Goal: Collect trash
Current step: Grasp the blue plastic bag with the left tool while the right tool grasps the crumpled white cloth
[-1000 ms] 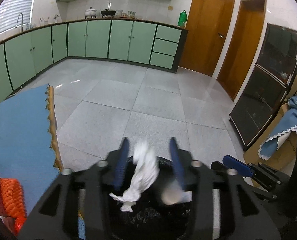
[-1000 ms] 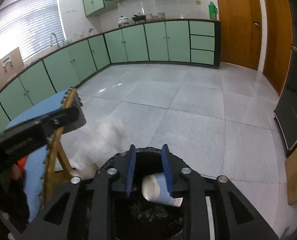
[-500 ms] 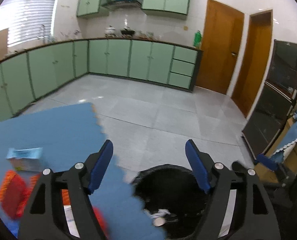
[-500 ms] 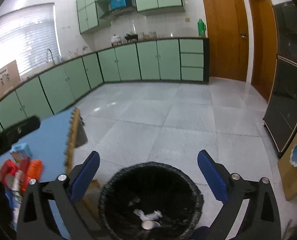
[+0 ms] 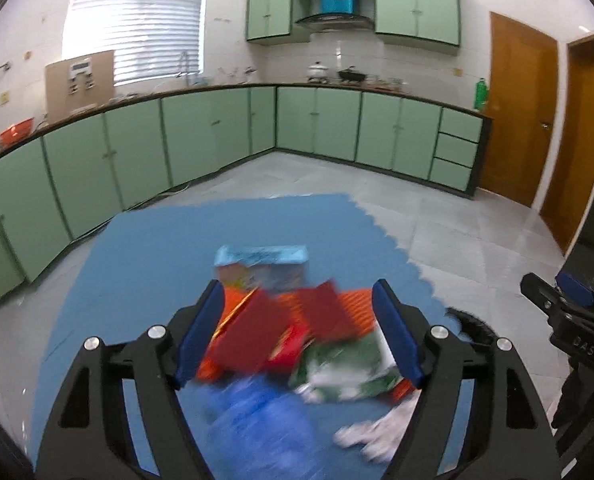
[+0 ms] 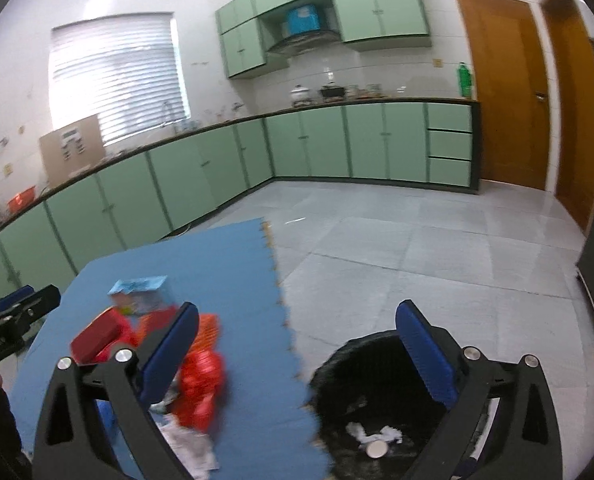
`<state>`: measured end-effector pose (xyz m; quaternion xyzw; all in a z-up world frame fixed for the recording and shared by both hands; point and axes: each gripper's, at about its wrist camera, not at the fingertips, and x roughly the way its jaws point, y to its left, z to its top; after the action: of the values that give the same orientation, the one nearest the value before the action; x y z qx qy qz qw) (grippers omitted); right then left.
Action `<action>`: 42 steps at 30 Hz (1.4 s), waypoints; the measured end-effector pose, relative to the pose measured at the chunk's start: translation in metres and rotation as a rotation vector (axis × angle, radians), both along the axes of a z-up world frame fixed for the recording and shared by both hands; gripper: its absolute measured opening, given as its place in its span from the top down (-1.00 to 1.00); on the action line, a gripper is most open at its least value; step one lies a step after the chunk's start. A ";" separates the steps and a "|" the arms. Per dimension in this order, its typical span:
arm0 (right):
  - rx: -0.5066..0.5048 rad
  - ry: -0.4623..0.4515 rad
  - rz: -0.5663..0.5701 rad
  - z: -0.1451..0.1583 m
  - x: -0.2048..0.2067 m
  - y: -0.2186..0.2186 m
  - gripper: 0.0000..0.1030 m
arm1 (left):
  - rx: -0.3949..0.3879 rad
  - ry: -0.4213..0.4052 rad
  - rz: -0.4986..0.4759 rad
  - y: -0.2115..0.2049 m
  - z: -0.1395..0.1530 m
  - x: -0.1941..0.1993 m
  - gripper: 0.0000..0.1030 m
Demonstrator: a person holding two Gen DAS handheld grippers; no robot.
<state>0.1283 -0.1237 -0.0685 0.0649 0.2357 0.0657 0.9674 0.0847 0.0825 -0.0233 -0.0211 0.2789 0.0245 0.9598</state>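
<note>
A heap of trash lies on a blue foam mat (image 5: pixel 145 256): red and orange wrappers (image 5: pixel 257 332), a light blue carton (image 5: pixel 263 264), a green and white packet (image 5: pixel 345 368), white crumpled paper (image 5: pixel 377 432) and a blurred blue item (image 5: pixel 257 420). My left gripper (image 5: pixel 297 336) is open and empty above the heap. My right gripper (image 6: pixel 297 354) is open and empty, over the mat edge beside the black-lined bin (image 6: pixel 361 360). A white tissue (image 6: pixel 361 432) and a paper cup (image 6: pixel 377 448) lie in the bin. The heap also shows in the right wrist view (image 6: pixel 201 372).
Green cabinets (image 5: pixel 201 140) run along the walls behind a grey tile floor (image 6: pixel 437 248). Wooden doors (image 5: pixel 525 136) stand at the right. The right gripper's body (image 5: pixel 573 332) shows at the left view's right edge. The bin rim (image 5: pixel 469 324) sits just off the mat's right edge.
Both grippers opened over the bin, dropping the tissue and the cup into it. Both then swung left, the left one from above the bin to above the trash heap.
</note>
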 end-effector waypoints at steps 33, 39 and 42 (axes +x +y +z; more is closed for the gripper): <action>-0.050 0.152 0.216 -0.086 -0.047 0.077 -0.39 | -0.102 0.227 0.005 0.033 -0.108 -0.047 0.31; -0.064 0.193 0.293 -0.093 -0.046 0.087 0.30 | -0.099 0.221 0.003 0.031 -0.107 -0.048 0.37; -0.067 0.194 0.316 -0.092 -0.048 0.089 0.59 | -0.111 0.213 -0.001 0.033 -0.106 -0.051 0.41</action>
<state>0.0802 -0.0349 -0.1608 0.0008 0.3372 0.2024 0.9194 0.0335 0.1151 -0.1292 -0.0713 0.3803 0.0105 0.9220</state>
